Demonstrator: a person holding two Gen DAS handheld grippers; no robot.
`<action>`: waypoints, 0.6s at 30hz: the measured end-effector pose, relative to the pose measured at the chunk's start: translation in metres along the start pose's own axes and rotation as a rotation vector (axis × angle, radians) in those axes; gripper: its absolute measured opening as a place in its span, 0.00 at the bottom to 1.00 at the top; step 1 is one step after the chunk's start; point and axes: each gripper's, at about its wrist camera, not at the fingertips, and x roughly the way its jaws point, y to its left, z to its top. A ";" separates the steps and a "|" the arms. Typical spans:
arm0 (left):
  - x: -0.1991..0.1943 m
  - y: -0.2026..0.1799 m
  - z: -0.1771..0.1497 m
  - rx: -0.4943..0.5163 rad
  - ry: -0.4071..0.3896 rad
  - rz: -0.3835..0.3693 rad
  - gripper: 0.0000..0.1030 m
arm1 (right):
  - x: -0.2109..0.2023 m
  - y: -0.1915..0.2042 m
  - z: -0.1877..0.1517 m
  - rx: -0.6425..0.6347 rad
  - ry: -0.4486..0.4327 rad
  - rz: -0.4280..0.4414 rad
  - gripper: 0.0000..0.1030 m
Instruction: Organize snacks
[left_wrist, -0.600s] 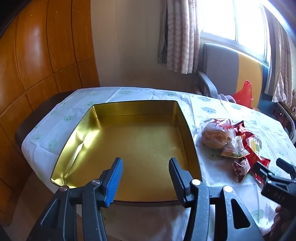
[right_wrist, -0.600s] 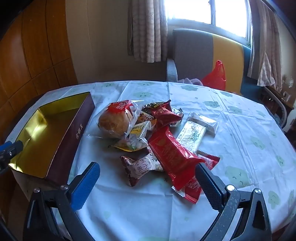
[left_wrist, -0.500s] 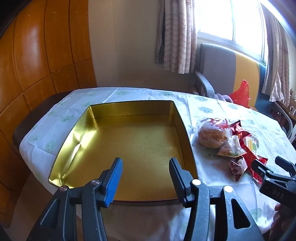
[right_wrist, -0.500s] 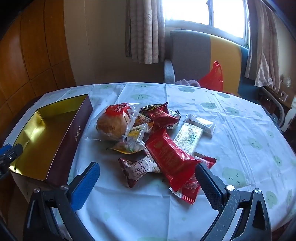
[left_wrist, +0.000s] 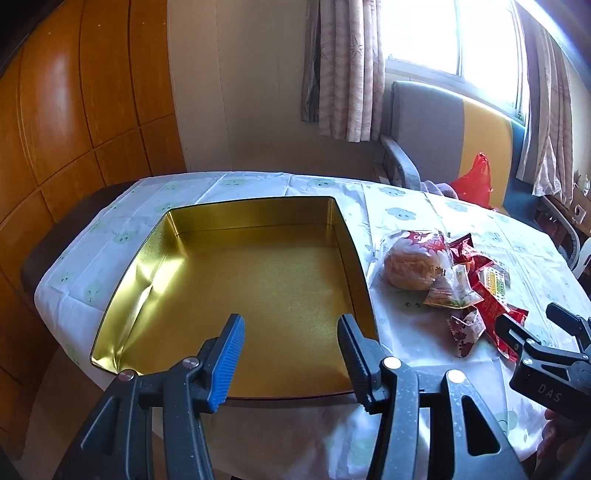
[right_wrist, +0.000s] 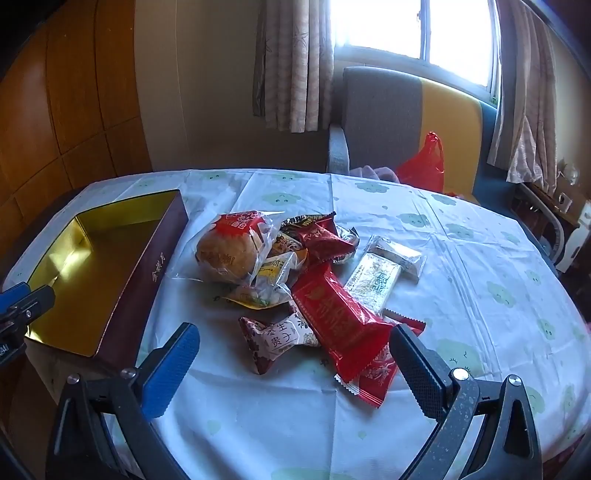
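I'm hovering my left gripper (left_wrist: 290, 341), half-spread and gripping nothing, over the gold tin (left_wrist: 155, 258); my right gripper (right_wrist: 291, 354), spread wide, is hanging over the snack pile (right_wrist: 332, 314).

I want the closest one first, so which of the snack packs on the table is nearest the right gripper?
The long red pack: its crimped end lies between the right gripper's open jaws; the other packs lie farther back.
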 end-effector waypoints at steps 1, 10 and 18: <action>0.000 0.000 0.000 0.002 0.002 -0.001 0.52 | 0.000 0.000 0.000 0.000 -0.001 0.002 1.00; 0.001 -0.008 -0.001 0.040 0.003 0.025 0.52 | 0.001 -0.001 -0.001 0.000 0.000 0.004 1.00; -0.004 -0.012 -0.002 0.064 -0.013 0.009 0.52 | 0.002 0.000 -0.004 -0.007 0.004 0.000 1.00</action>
